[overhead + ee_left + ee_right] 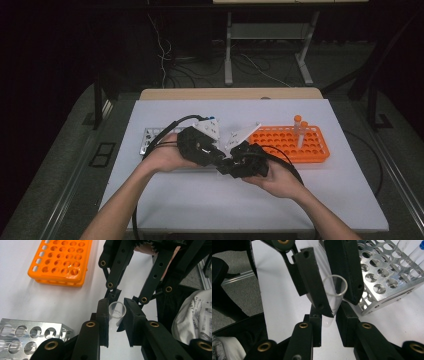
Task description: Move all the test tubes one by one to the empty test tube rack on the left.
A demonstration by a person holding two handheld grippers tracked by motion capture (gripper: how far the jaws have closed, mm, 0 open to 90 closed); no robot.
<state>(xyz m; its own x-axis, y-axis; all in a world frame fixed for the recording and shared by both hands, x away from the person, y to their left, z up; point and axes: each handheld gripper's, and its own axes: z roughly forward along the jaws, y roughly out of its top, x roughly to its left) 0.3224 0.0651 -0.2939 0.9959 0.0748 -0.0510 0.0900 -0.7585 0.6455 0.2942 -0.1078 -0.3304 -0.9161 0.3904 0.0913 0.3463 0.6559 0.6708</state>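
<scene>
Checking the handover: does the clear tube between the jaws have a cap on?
No. The clear tube shows an open, uncapped rim between the jaws in the right gripper view.

An orange rack [292,142] lies on the white desk [200,195] right of centre in the high view, two orange-capped tubes [300,129] standing upright at its far right end. A silver metal rack [150,139] sits left of centre. Cables [165,55] trail across the floor at the top.
</scene>
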